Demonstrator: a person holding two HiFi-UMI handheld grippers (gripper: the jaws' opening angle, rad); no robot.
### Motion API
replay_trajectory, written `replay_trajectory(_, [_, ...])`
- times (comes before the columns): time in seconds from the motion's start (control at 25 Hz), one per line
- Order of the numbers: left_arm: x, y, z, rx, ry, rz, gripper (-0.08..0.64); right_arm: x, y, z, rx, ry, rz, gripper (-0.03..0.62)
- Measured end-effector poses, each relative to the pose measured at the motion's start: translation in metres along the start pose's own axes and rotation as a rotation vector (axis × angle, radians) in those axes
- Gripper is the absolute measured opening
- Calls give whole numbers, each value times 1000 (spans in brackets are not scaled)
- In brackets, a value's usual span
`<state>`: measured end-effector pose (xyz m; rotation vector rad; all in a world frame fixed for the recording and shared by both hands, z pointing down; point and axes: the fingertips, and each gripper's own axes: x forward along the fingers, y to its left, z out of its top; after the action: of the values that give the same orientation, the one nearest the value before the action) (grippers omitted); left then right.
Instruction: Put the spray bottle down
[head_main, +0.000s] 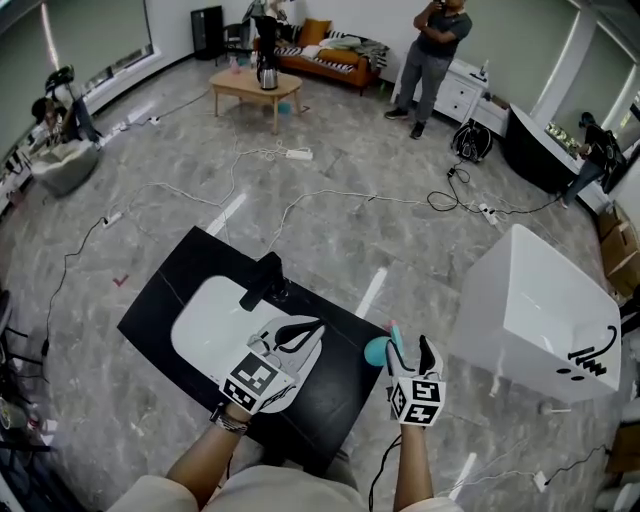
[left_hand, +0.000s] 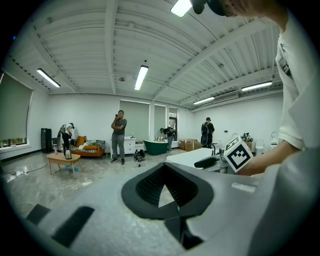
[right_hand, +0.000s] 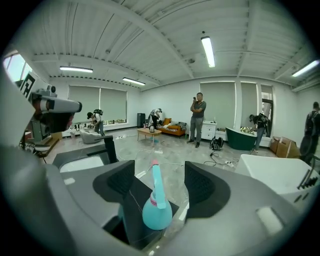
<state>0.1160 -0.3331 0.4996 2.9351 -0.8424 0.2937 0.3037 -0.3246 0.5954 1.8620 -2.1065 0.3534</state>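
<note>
Spray bottle (right_hand: 156, 212) — smooth shiny plastic; countertop (head_main: 335, 390) — glossy, stone-like; basin (head_main: 205, 320) glossy ceramic look.

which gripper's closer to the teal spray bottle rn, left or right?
Right. The right gripper has the spray bottle standing between its open fingers, not gripped. The left gripper is off to the bottle's left in the head view, by the white basin, fingers shut.

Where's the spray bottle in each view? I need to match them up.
Head view: bottle low, right of centre.
Left gripper view: not in it.
Right gripper view: low centre.
Shared landmark: standing person, top right there; left of centre; right of centre.
</note>
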Motion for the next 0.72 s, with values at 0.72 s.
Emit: replay_trajectory(0.72, [-21, -30, 54, 76, -113, -115, 2, -119, 27, 79, 37, -117, -67, 198])
